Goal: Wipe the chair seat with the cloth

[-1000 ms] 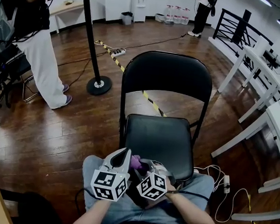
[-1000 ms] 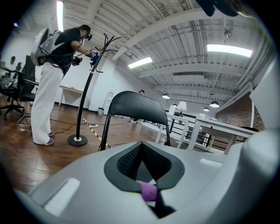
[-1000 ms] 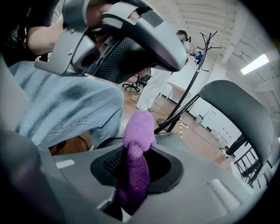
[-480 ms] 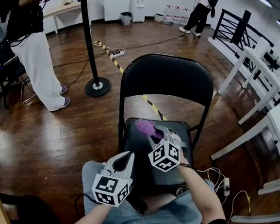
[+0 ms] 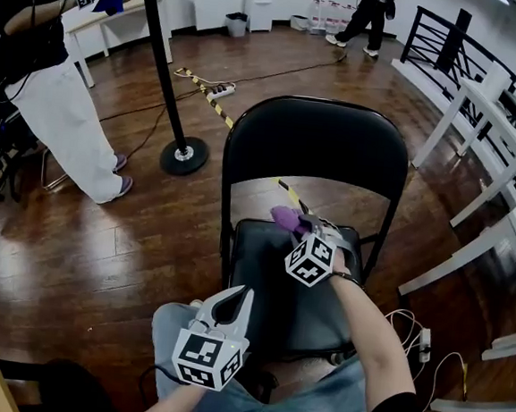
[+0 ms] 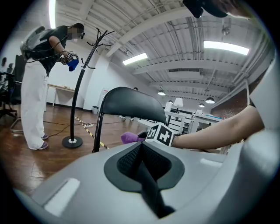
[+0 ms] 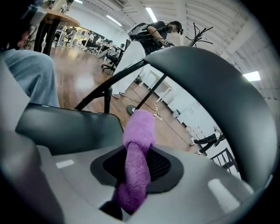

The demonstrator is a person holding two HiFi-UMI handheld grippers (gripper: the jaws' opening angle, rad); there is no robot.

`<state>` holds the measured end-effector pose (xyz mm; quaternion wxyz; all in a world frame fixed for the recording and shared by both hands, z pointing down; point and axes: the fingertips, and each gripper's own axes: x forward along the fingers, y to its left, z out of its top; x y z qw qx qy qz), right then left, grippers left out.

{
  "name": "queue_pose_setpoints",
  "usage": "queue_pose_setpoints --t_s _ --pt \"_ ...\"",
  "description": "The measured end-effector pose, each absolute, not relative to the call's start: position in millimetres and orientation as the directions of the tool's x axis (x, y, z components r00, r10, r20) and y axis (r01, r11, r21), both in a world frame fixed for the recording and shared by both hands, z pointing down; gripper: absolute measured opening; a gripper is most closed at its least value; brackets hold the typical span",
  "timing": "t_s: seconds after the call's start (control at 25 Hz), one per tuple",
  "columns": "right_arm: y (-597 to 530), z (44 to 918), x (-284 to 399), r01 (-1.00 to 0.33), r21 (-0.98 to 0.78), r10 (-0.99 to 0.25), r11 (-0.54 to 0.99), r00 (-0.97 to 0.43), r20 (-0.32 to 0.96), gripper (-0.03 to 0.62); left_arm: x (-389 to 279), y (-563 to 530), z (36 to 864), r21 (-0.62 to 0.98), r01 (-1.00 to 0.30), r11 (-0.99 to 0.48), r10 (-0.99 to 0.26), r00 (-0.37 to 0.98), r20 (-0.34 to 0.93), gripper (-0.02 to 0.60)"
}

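Observation:
A black folding chair stands in front of me, its seat (image 5: pixel 273 287) dark and padded. My right gripper (image 5: pixel 299 224) is shut on a purple cloth (image 5: pixel 287 218) and holds it over the back part of the seat, near the backrest (image 5: pixel 317 143). In the right gripper view the cloth (image 7: pixel 136 159) runs up between the jaws, with the seat (image 7: pixel 65 127) to the left and the backrest (image 7: pixel 218 92) arching above. My left gripper (image 5: pixel 236 302) hovers over my lap at the seat's front edge, jaws shut on nothing. In the left gripper view I see the cloth (image 6: pixel 130 138) ahead.
A coat stand (image 5: pixel 183 156) rises on the wood floor to the left of the chair. A person (image 5: pixel 45 74) stands at far left. White table frames (image 5: pixel 478 157) line the right side. A cable and power strip (image 5: pixel 421 340) lie on the floor at right.
My right gripper has carried the purple cloth from my lap forward over the seat toward the backrest. The left gripper has dropped slightly lower near my lap.

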<state>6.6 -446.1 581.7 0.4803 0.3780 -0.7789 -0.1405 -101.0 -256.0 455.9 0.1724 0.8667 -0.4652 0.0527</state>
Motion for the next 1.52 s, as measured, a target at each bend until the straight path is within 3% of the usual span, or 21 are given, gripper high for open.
queue_pose_setpoints --t_s 0.32,1.52 --pt "-453 633 26 -0.433 0.562 -0.677 0.705 -0.173 0.716 0.096 -92 -260 471 0.267 -0.816 -0.512 -0.765 0.575 0.289 0.004" --pt "-226 628 5 -0.357 0.444 -0.563 0.822 -0.389 0.729 0.097 -63 -199 461 0.282 -0.861 -0.423 -0.837 0.491 0.241 0.003"
